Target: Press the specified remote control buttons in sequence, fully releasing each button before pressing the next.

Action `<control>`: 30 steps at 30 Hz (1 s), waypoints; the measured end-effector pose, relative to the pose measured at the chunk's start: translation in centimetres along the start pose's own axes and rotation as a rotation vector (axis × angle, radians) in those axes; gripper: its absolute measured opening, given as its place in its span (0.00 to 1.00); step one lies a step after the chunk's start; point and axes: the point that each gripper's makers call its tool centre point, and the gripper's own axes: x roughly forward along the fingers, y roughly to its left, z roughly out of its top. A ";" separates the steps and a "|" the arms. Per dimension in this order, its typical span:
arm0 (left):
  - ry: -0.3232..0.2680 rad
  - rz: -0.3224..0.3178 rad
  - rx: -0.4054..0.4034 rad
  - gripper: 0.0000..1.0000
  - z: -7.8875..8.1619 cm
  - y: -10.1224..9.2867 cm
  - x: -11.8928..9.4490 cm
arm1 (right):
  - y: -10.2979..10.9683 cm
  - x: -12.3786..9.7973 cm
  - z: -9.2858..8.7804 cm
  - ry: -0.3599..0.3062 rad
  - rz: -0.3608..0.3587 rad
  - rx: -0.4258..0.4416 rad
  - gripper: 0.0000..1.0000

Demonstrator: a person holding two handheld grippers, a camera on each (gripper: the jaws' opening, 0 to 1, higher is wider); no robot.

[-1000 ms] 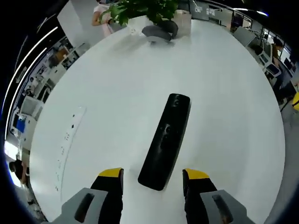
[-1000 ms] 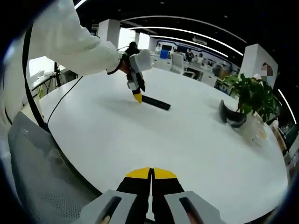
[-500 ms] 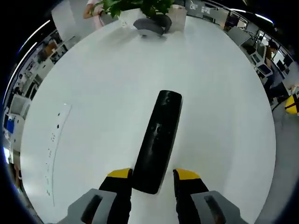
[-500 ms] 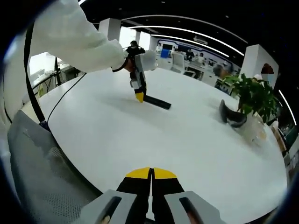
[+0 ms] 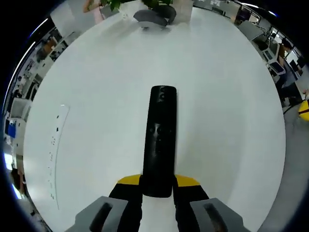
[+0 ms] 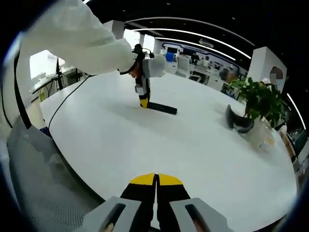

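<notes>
— Left gripper [image 5: 157, 186]? In the left gripper view, down at the near end of the remote [image 5: 160, 137], a yellow-tipped jaw on each side, both touching its sides. Clamped on it, by the look.

— And the remote itself? Black, long, flat on the white table [image 5: 227, 96], pointing straight away from the jaws. Buttons faint along its top, a round one near the far end.

— Seen from the other side? In the right gripper view, far off across the table: same gripper [image 6: 143, 102] tipped downward, yellow tip at one end of the remote [image 6: 162, 108], held by a hand in a white sleeve [image 6: 79, 41].

— Right gripper [image 6: 156, 181]? Low over the near edge of the table, well apart from the remote. Jaws pressed together, yellow tips meeting, nothing between.

— Anything else on the table? A potted plant [image 6: 259, 99] toward the far side, with a dark curved object [image 6: 237, 120] just beside it. A thin white strip [image 5: 54, 150] with small dark marks lying left of the remote in the left gripper view.
</notes>
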 end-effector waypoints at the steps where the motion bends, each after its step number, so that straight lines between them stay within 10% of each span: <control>1: 0.000 0.000 -0.001 0.23 0.0 0.0 0.0 | 0.0 0.0 0.0 -0.001 0.001 -0.001 0.00; 30: 0.061 0.018 -0.064 0.23 -1.4 -5.9 -0.2 | -0.2 -0.4 -0.3 -0.012 -0.004 -0.006 0.00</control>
